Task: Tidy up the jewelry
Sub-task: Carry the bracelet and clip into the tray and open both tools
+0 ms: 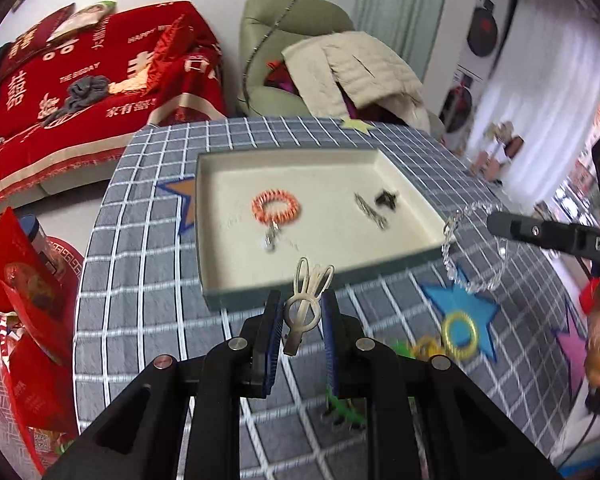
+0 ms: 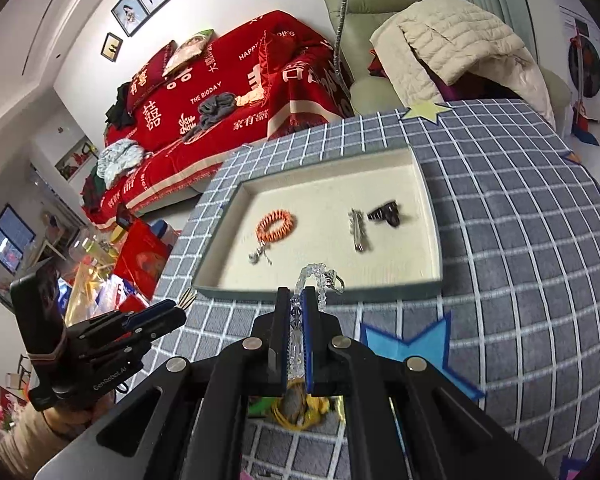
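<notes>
A shallow cream tray [image 1: 410, 184] [image 2: 426, 184] sits on the grey checked table. In it lie an orange bead bracelet [image 1: 275, 206] [image 2: 275, 225], a silver clip [image 1: 370, 210] [image 2: 358, 234] and a small black piece [image 1: 386, 198] [image 2: 385, 213]. My left gripper [image 1: 300, 312] is shut on a pale metal hair clip [image 1: 306, 304], held just before the tray's near wall. My right gripper [image 2: 299, 308] is shut on a clear crystal bracelet [image 2: 314, 276], which also shows in the left wrist view [image 1: 474, 254], hanging right of the tray.
Yellow rings [image 1: 460, 334] and a green piece [image 1: 346, 408] lie on the table near a blue star patch [image 1: 456, 300]. A red-covered sofa [image 2: 228, 92] and a green armchair [image 2: 380, 20] stand beyond the table. Red bags [image 1: 24, 288] sit left of the table.
</notes>
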### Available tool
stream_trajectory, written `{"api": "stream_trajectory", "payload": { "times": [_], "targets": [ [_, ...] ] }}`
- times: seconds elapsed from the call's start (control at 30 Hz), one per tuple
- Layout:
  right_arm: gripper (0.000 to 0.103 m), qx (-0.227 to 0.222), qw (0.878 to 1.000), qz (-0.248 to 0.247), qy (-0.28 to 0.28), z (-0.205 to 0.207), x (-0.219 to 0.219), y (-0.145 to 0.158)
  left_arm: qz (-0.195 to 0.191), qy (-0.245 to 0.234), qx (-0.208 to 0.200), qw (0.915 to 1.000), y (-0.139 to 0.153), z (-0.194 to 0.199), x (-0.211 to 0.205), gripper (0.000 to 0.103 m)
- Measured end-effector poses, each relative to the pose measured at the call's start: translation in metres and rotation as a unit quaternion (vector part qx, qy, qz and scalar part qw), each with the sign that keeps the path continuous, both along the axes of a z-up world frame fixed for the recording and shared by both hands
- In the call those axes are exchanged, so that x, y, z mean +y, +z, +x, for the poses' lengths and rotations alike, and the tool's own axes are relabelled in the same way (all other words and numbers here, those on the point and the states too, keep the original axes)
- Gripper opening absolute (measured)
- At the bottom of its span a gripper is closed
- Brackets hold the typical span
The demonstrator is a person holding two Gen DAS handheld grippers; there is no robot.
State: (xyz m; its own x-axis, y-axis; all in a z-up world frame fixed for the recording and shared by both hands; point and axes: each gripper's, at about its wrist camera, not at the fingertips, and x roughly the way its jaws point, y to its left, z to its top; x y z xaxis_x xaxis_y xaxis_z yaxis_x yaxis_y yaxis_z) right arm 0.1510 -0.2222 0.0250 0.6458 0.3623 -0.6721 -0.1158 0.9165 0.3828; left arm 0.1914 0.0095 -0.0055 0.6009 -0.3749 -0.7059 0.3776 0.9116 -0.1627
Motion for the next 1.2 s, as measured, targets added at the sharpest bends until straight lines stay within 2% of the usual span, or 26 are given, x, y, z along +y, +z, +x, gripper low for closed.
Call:
{"api": "stream_trajectory", "payload": {
  "times": [0.4, 0.7, 0.93, 1.2],
  "targets": [
    [0.006, 0.006, 1.000, 0.007, 0.017, 0.064, 0.016, -0.006, 0.003, 0.042, 0.001, 0.9991, -0.008, 0.062, -0.022, 0.040],
    [0.006, 0.038, 0.999, 0.009, 0.017, 0.108, 0.026, -0.039, 0.027, 0.069, 0.017, 0.9971, -0.031, 0.097, -0.030, 0.040],
    [0.006, 0.061, 0.998, -0.018, -0.002, 0.126, 0.021, -0.068, 0.054, 0.070, 0.029, 0.9957, -0.048, 0.110, -0.038, 0.040],
    [0.006, 0.078, 0.996, -0.043, -0.024, 0.129, 0.006, -0.085, 0.078, 0.062, 0.031, 0.9945, -0.059, 0.110, -0.050, 0.040]
  ]
}}
